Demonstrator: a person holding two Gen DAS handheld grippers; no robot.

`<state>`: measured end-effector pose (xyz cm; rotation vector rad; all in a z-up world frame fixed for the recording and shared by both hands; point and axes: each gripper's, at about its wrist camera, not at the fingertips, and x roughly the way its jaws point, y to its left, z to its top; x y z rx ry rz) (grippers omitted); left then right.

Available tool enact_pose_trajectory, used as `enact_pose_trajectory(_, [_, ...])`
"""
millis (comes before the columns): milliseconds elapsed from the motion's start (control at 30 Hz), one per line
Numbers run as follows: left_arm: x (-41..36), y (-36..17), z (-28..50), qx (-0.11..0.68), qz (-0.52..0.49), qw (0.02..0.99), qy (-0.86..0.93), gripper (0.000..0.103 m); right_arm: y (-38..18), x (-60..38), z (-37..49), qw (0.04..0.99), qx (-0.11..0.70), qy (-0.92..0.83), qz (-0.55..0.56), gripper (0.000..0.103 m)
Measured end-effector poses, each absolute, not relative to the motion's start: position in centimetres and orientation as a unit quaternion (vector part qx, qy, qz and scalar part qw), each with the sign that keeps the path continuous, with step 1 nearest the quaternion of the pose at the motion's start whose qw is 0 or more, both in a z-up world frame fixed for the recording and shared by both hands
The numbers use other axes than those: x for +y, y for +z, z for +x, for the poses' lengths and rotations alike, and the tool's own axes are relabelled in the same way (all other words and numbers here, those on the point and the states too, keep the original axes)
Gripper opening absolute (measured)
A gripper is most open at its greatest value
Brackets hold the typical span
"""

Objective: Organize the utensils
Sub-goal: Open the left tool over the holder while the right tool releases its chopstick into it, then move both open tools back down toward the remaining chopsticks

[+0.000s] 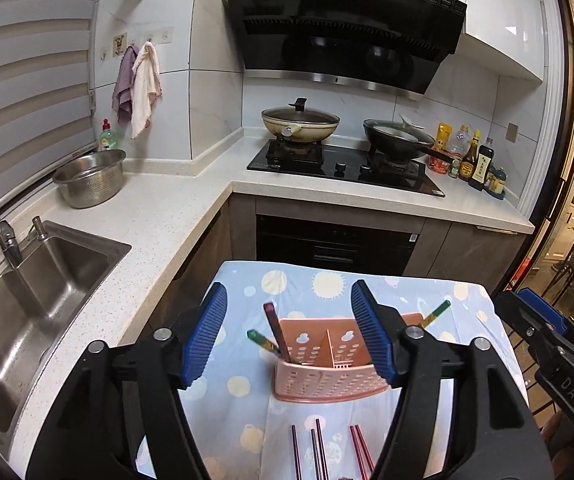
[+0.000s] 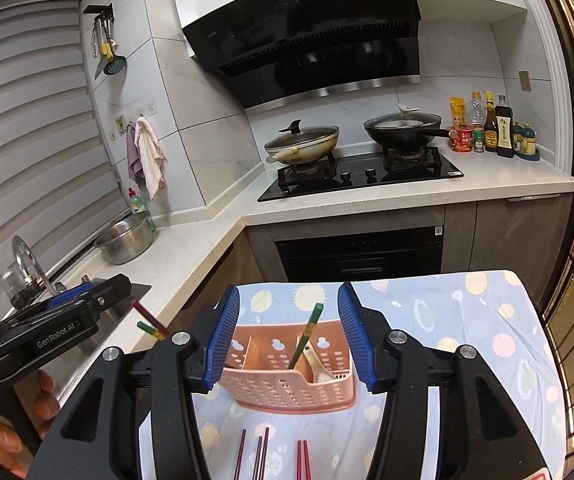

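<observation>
A pink perforated utensil caddy [image 1: 327, 384] [image 2: 287, 388] stands on a small table under a blue patterned cloth [image 1: 239, 360] [image 2: 427, 312]. In its left compartment lean a dark red chopstick [image 1: 275, 332] and a green one [image 1: 263, 341]. The right compartment holds another green chopstick [image 2: 306, 338] and a white spoon [image 2: 319, 366]. Several dark red chopsticks [image 1: 319, 452] [image 2: 263, 456] lie loose on the cloth in front of the caddy. My left gripper [image 1: 289, 336] hovers open over the caddy's left half. My right gripper [image 2: 290, 338] hovers open over its right half. Neither presses on anything.
A steel sink [image 1: 47, 280] with a tap is left of the table, and a metal colander [image 1: 91, 178] stands on the counter behind it. Beyond are the hob with two lidded pans [image 1: 301, 122] [image 1: 399, 140] and sauce bottles [image 1: 475, 160]. A hand [image 2: 27, 408] holds the left gripper.
</observation>
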<state>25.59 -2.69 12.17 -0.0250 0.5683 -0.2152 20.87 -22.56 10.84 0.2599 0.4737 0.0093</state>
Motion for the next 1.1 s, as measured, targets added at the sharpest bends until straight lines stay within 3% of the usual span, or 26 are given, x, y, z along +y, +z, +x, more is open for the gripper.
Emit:
enact_pose_trajectory(367, [-1.7,9.4,20.7,0.31,-0.01,0.945,-0.108,0.064,8.3,-22.3,14.8,0.956,0.264,0.007,0.125,0.05])
enact_pose_trajectory(1100, [-0.9,-6.6,11.3,0.47,0.024,0.876,-0.105,0.064,-6.6,-20.7,4.3,0.892,0.44,-0.01,0.102,0.05])
